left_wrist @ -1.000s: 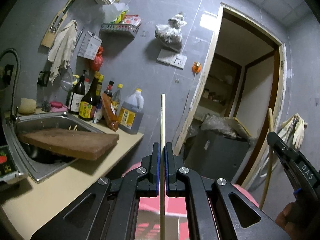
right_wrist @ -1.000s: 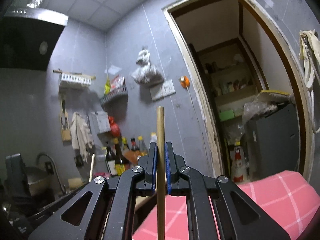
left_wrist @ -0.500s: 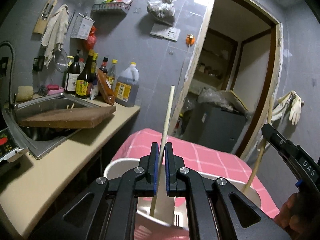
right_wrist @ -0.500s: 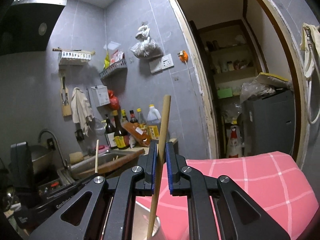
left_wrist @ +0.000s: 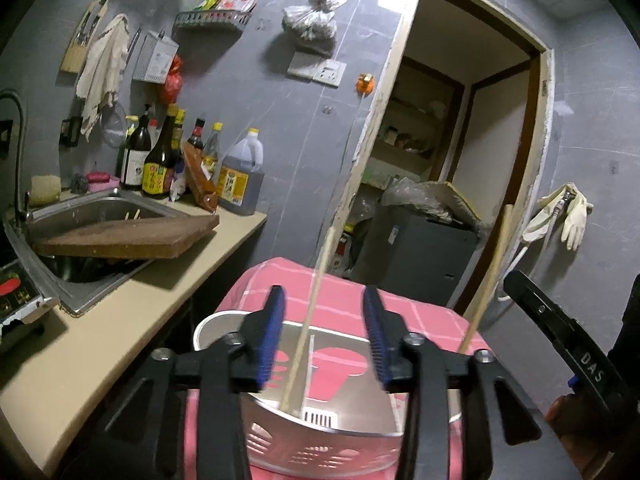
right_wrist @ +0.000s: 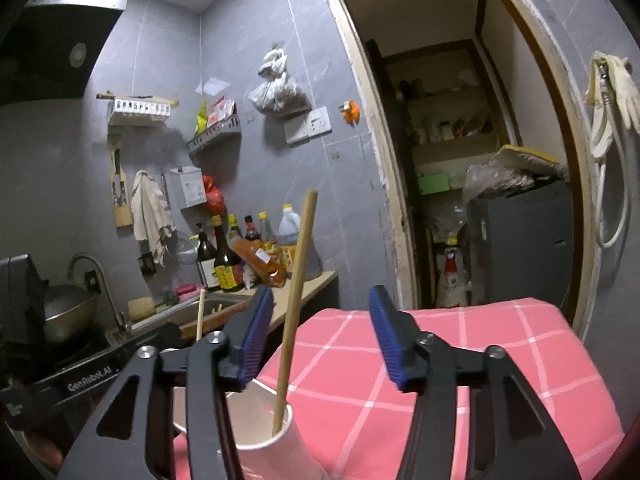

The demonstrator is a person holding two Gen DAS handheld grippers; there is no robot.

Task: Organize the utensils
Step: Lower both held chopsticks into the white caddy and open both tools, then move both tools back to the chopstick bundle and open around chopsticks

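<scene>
My left gripper (left_wrist: 325, 336) has its blue pads apart and still opening. A thin pale chopstick (left_wrist: 310, 312) stands between them, touching neither. It leans with its lower end inside a steel utensil holder (left_wrist: 320, 430) that has a slotted wall. My right gripper (right_wrist: 320, 340) is opening too. A thicker wooden chopstick (right_wrist: 294, 312) stands free between its pads, its foot in a pale cup-shaped holder (right_wrist: 260, 436). In the left wrist view the same wooden chopstick (left_wrist: 490, 276) and the right gripper's arm (left_wrist: 560, 320) show at the right.
The holder stands on a pink checked cloth (left_wrist: 424, 316), which also shows in the right wrist view (right_wrist: 460, 360). On the left runs a beige counter (left_wrist: 100, 344) with a steel sink (left_wrist: 88, 208), a wooden chopping board (left_wrist: 128, 236) and several sauce bottles (left_wrist: 160, 160). Behind is a doorway with a dark cabinet (left_wrist: 412, 252).
Both grippers were shut on their chopsticks and have let go. Each chopstick now leans loose in the holder. Both views have tilted down towards the holder.
</scene>
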